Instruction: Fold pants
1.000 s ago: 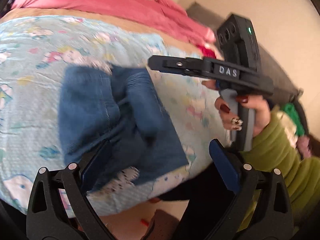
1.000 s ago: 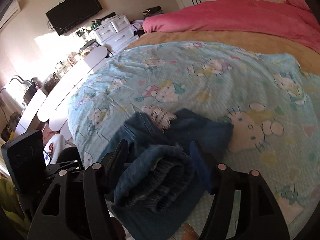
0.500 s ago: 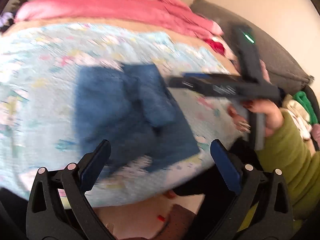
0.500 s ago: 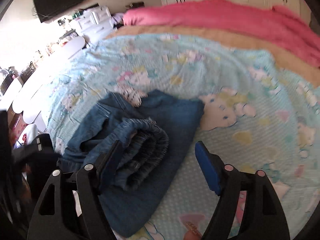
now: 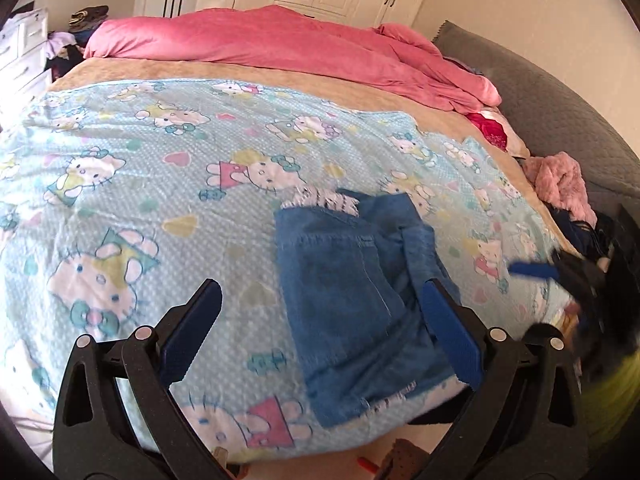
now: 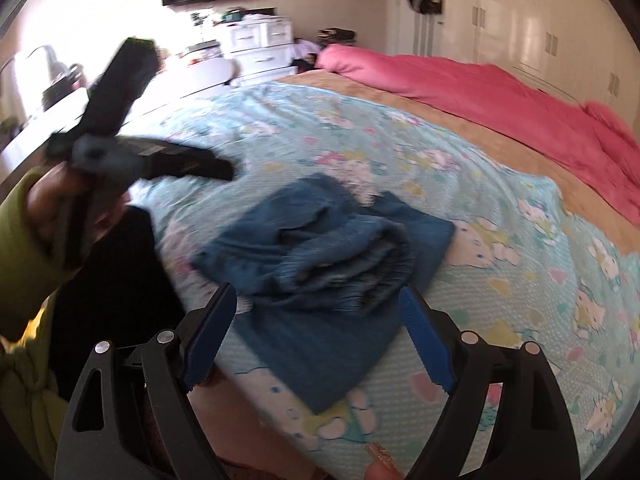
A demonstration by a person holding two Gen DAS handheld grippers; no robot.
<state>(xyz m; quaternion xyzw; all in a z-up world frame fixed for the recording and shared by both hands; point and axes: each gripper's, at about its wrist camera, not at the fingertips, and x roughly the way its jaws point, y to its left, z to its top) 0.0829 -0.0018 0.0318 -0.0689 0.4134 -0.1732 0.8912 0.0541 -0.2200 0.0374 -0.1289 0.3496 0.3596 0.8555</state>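
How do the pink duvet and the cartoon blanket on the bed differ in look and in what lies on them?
The pink duvet is plain in colour and bunched along the far side of the bed; the cartoon blanket is light blue, printed with cats and hearts, and spread flat on the near side. The folded jeans lie on the blanket; none lie on the duvet. Both are bed covers.

Olive-green sleeve (image 6: pixel 24 248), black hand-held gripper (image 6: pixel 316 340) — blue pads (image 6: pixel 424 344)

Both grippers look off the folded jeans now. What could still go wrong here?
1. The jeans lie near the bed edge, so a nudge may slide them off.
2. The top roll sits loose and uneven and may unfold.
3. The right gripper, jaws opening with nothing between them, is close and could snag the denim.
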